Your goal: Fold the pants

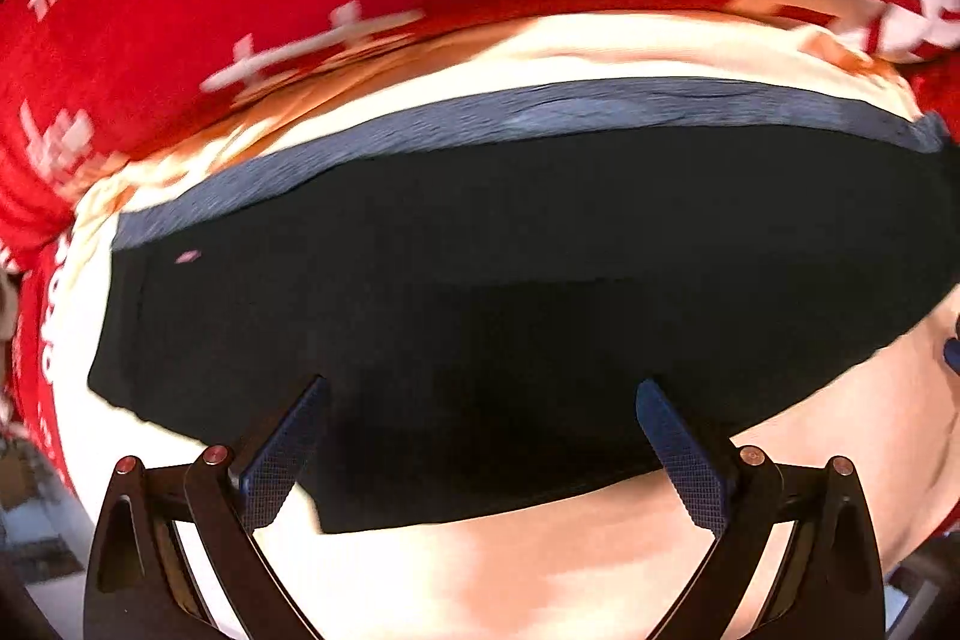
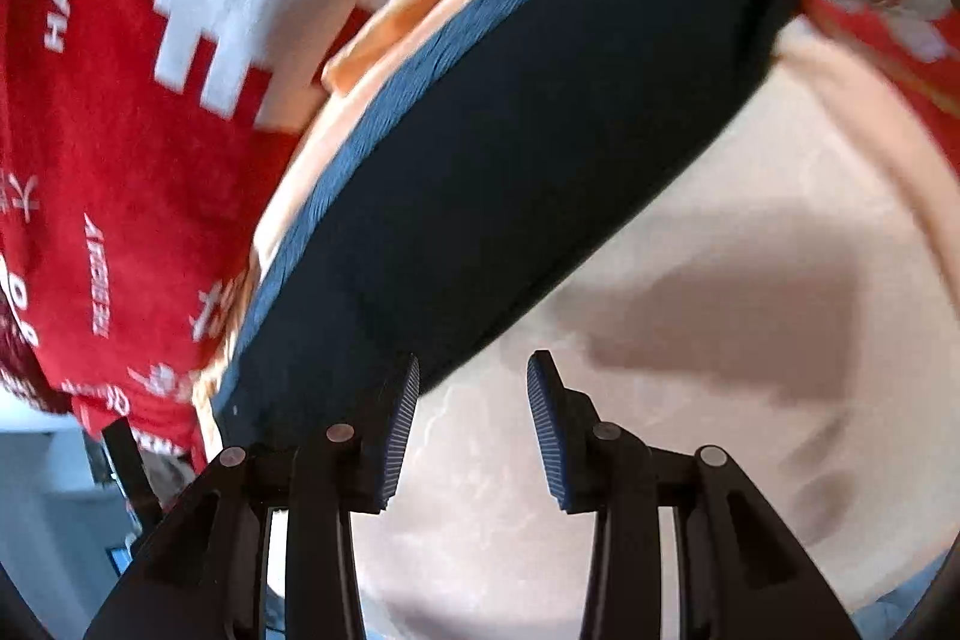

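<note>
The dark navy pants (image 1: 510, 280) are seen folded into a flat block across the middle of the left wrist view, laid on a pale cream surface (image 1: 540, 568), with a lighter blue waistband edge (image 1: 540, 112) along the top. The left claw (image 1: 480, 451) is spread wide open over the near edge, nothing gripped. The right claw (image 2: 474, 424) is open too, beside the pants' corner. A red printed blanket (image 2: 120, 160) is bunched up behind.
</note>
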